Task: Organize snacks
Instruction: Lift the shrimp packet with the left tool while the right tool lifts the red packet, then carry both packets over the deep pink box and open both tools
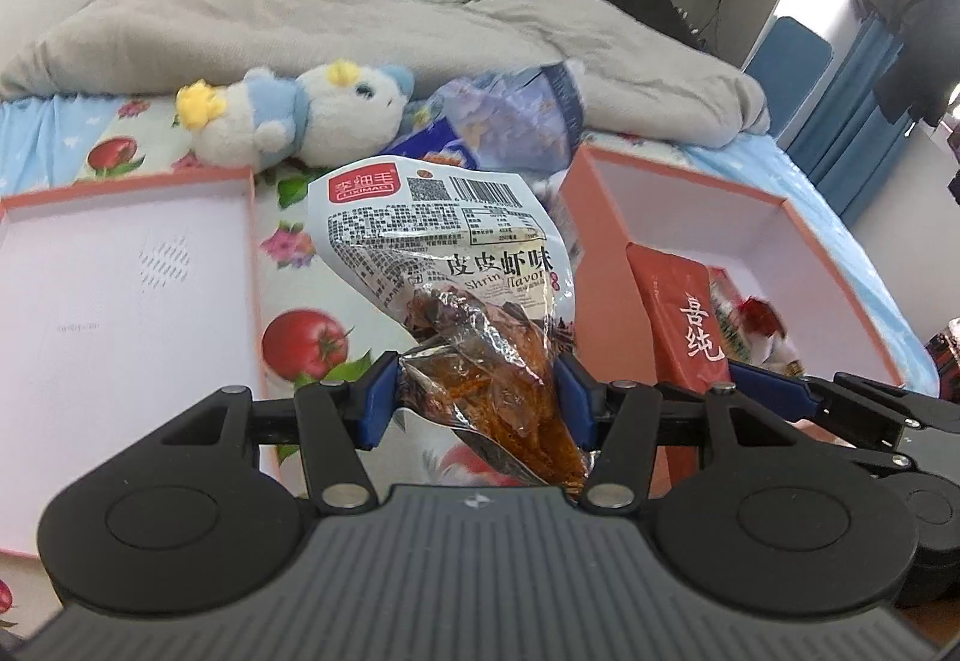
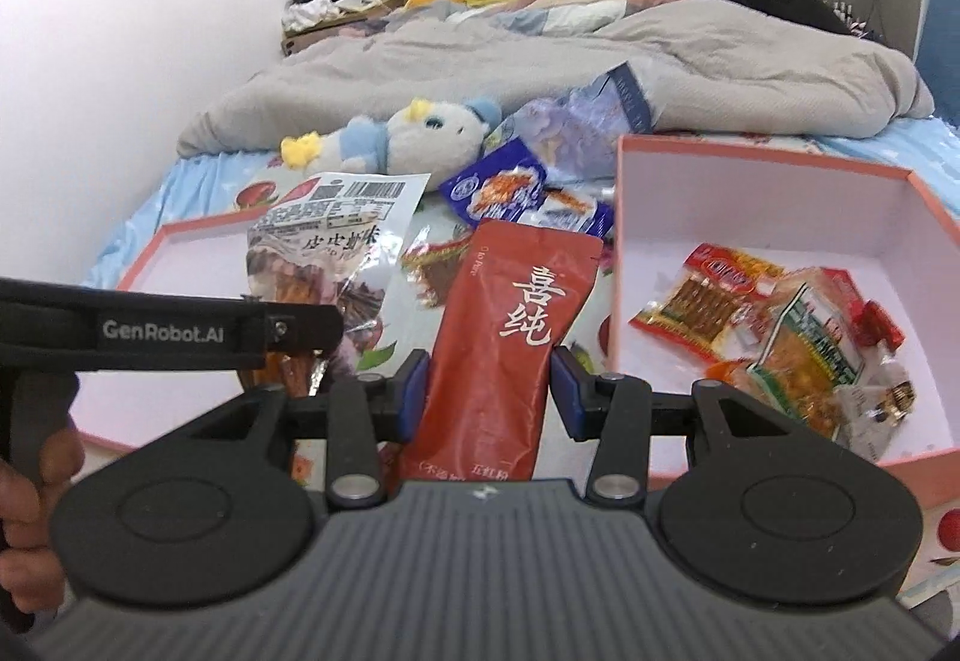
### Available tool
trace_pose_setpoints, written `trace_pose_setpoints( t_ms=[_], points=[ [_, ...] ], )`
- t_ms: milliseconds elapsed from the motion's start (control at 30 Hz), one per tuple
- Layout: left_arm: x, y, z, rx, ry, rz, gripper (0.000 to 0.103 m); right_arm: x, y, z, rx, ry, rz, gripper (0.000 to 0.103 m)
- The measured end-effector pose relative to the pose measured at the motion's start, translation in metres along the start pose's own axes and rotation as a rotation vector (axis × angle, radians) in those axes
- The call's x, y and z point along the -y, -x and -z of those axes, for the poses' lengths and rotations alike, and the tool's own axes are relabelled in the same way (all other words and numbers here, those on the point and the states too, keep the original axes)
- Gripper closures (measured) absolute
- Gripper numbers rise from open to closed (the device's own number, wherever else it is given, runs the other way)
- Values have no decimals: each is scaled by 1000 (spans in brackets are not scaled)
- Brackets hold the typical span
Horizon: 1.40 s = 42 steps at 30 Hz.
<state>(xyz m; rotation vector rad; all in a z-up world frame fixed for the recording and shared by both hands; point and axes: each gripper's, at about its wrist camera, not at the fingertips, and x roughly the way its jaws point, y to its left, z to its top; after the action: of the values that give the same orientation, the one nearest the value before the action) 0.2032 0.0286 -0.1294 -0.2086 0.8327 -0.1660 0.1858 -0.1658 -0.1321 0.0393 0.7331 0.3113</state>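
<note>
My left gripper (image 1: 478,398) is shut on the lower end of a grey-and-white shrimp-flavour snack bag (image 1: 444,235), held upright above the bed between the two boxes. My right gripper (image 2: 491,392) is shut on a red pouch with white characters (image 2: 510,325), which stands tilted between the blue pads. The red pouch (image 1: 684,313) also shows at the right of the left wrist view, over the pink box (image 1: 606,217). In the right wrist view the shrimp bag (image 2: 336,241) hangs at the left, by the left gripper's black body (image 2: 162,331) and a hand (image 2: 36,481).
The pink box (image 2: 774,152) at right holds several snack packets (image 2: 780,325). A shallow pink lid (image 1: 120,188) lies at left. Blue snack packets (image 2: 504,187) and a red packet (image 2: 432,265) lie on the fruit-print sheet. Behind are a plush toy (image 1: 300,114) and a grey duvet (image 1: 360,18).
</note>
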Motion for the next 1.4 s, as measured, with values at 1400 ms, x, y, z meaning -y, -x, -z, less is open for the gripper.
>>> trace_pose_setpoints(
  t_ms=[1400],
  points=[
    [187, -74, -108, -49, -142, 166, 41, 171, 27, -72, 106, -180, 163, 56]
  ],
)
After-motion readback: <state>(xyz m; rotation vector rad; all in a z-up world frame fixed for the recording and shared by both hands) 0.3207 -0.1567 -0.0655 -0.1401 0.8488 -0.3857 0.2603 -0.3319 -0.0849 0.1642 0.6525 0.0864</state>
